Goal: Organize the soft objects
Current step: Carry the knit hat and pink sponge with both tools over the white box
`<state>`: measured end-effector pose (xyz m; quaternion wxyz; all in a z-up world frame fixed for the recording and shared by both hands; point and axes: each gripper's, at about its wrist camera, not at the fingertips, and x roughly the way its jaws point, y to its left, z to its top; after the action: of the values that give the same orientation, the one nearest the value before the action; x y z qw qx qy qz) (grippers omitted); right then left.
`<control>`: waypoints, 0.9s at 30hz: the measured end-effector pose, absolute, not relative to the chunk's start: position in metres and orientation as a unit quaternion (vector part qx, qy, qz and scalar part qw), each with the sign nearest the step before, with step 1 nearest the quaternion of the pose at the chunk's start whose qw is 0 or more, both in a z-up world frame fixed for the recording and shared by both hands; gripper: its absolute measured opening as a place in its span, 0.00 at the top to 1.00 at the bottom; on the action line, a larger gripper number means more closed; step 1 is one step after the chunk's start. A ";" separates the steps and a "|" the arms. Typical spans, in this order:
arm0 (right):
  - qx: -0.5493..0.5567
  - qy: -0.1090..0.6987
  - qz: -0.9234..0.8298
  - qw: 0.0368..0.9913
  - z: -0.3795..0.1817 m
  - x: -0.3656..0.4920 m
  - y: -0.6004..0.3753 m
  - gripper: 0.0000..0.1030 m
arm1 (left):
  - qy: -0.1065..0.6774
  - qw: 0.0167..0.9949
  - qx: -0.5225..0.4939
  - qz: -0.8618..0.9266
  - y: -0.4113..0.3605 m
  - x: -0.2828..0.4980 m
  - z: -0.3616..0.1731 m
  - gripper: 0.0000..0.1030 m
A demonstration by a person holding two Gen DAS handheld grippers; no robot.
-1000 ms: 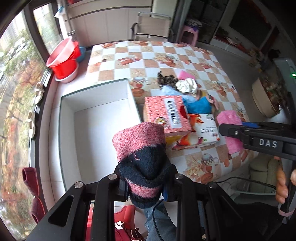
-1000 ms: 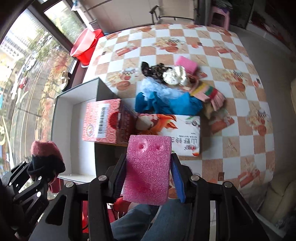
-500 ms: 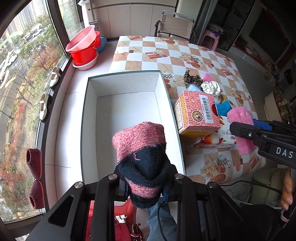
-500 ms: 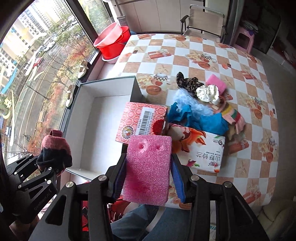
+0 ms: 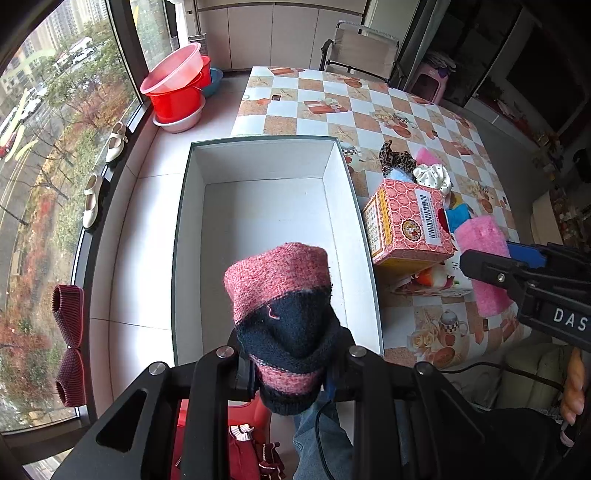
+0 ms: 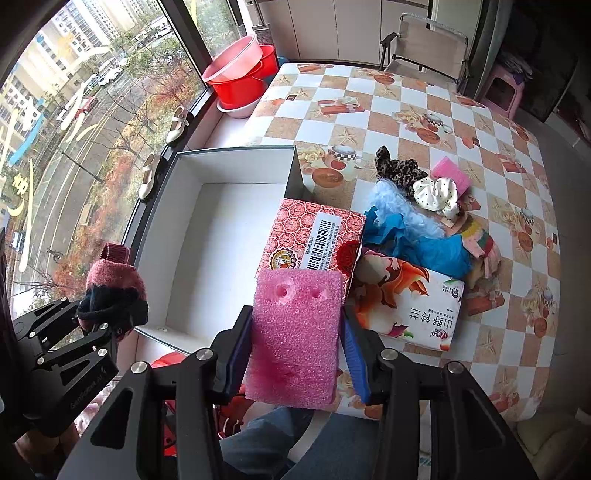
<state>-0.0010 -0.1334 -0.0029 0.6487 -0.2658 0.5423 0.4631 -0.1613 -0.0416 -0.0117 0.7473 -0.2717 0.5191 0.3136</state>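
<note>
Home, looks like a high-rise flat's enclosed balcony or dining corner. Table with a checkered teapot-and-rose oilcloth fills the middle and right. Big window on the left looks down on a street, trees and apartment blocks. Tiled sill holds cream shoes along the glass and stacked red and pink wash basins at the far left. Dark red slippers near left by the glass. Folding chair at the table's far end, pink plastic stool far right, white cabinets on the far wall.
</note>
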 end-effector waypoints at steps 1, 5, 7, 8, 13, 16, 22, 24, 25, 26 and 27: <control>-0.267 0.542 0.464 0.648 -0.003 -0.002 -0.133 0.55 | 0.519 0.747 -0.272 0.314 -0.041 -0.162 -0.011 0.73; -0.271 0.541 0.465 0.646 -0.004 -0.004 -0.131 0.55 | 0.517 0.748 -0.271 0.316 -0.041 -0.161 -0.010 0.73; -0.270 0.541 0.465 0.646 -0.003 -0.004 -0.131 0.55 | 0.517 0.748 -0.270 0.316 -0.041 -0.160 -0.009 0.73; -0.270 0.541 0.465 0.646 -0.003 -0.004 -0.131 0.55 | 0.517 0.748 -0.270 0.315 -0.041 -0.160 -0.009 0.73; -0.268 0.543 0.463 0.647 -0.002 -0.002 -0.131 0.55 | 0.519 0.749 -0.268 0.313 -0.042 -0.157 -0.010 0.73; -0.266 0.544 0.463 0.647 -0.002 -0.001 -0.132 0.55 | 0.519 0.748 -0.269 0.313 -0.042 -0.157 -0.010 0.73; -0.262 0.547 0.459 0.648 -0.003 0.002 -0.135 0.55 | 0.518 0.748 -0.270 0.315 -0.040 -0.157 -0.010 0.73; -0.262 0.547 0.459 0.649 -0.003 0.002 -0.135 0.55 | 0.517 0.749 -0.270 0.315 -0.040 -0.157 -0.010 0.73; -0.262 0.546 0.459 0.650 -0.003 0.002 -0.135 0.55 | 0.516 0.749 -0.270 0.315 -0.039 -0.157 -0.010 0.73; -0.262 0.546 0.459 0.650 -0.003 0.002 -0.135 0.55 | 0.516 0.749 -0.271 0.315 -0.039 -0.158 -0.010 0.73; -0.263 0.545 0.459 0.651 -0.002 0.002 -0.134 0.55 | 0.516 0.749 -0.271 0.315 -0.039 -0.158 -0.010 0.73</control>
<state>0.0019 -0.1342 -0.0019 0.6506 -0.2626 0.5448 0.4592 -0.1576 -0.0388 -0.0099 0.7487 -0.2709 0.5164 0.3152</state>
